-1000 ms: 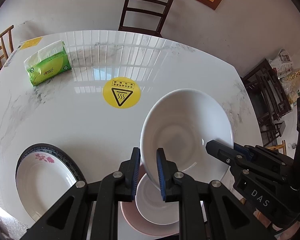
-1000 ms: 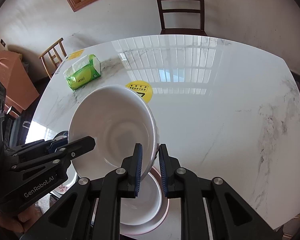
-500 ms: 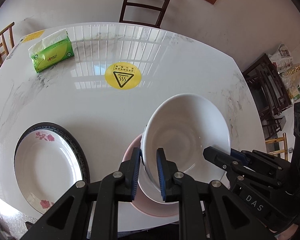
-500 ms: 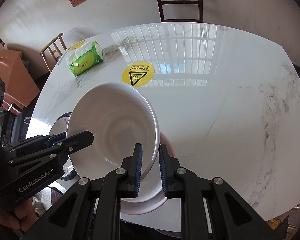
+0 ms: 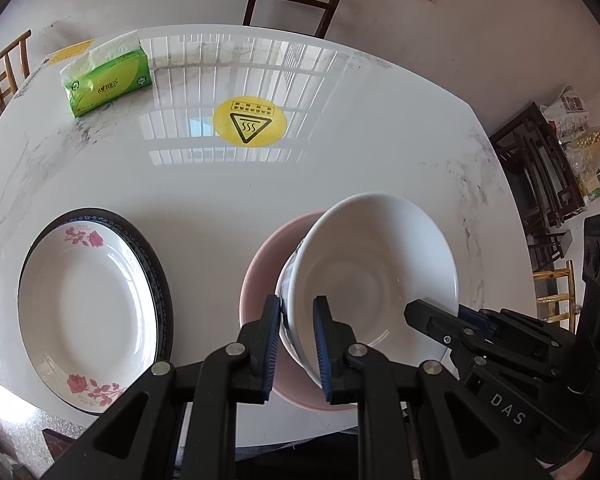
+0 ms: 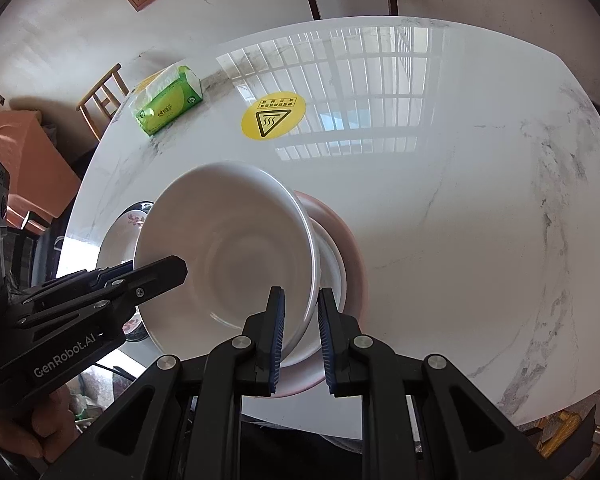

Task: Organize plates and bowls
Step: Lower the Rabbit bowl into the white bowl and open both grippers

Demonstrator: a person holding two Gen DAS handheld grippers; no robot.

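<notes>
Both tongs clamp the white bowl [image 5: 374, 276] by its rim: left gripper [image 5: 297, 344] narrow on the near-left rim, one pad inside and one outside; right gripper [image 6: 301, 336] narrow on the near-right rim, same arrangement. Neither grip differs from a second ago.

Changes since then: bowl was held tilted and clear above the pink plate [image 5: 260, 276], hiding most of it. Now it sits lower and closer to level, directly over the plate and the smaller white dish [image 6: 334, 268] stacked in it. Cannot tell whether the bowl's base touches that dish. The pink plate's rim now shows to the left of the left tongs' tips and just ahead of the right tongs' tips.

Floral plate [image 5: 88, 308] lies left of the left gripper, more of it in view than before, apart from the pink plate. Yellow warning sticker [image 5: 250, 122] and green tissue pack [image 5: 108, 84] lie well ahead of both tongs on the marble table [image 5: 380, 152], farther up the view than earlier.
</notes>
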